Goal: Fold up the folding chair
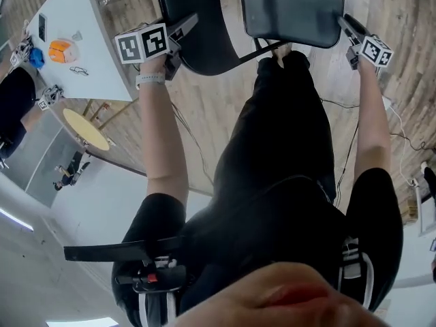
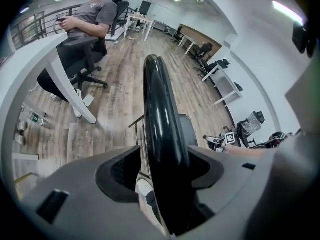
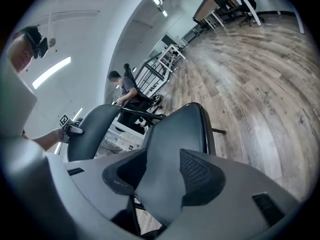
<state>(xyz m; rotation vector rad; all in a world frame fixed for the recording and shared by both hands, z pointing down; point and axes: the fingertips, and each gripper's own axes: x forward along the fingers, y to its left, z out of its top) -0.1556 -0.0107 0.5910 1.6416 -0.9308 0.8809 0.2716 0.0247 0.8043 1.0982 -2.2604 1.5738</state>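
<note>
A wood-plank floor (image 1: 204,107) carries everything here. The folding chair (image 1: 293,5) stands on it. Left of the chair is a white table (image 1: 95,63) with an orange object (image 1: 61,50) on top, and a round yellow-topped stool (image 1: 86,129) stands beyond. Thin cables (image 1: 338,105) trail right of the chair.

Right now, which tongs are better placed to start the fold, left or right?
Right, probably. The right tongs straddle the edge of the seat, open, so closing there could swing it up. The left tongs, also open, straddle the rim of the backrest: better for steadying.
</note>
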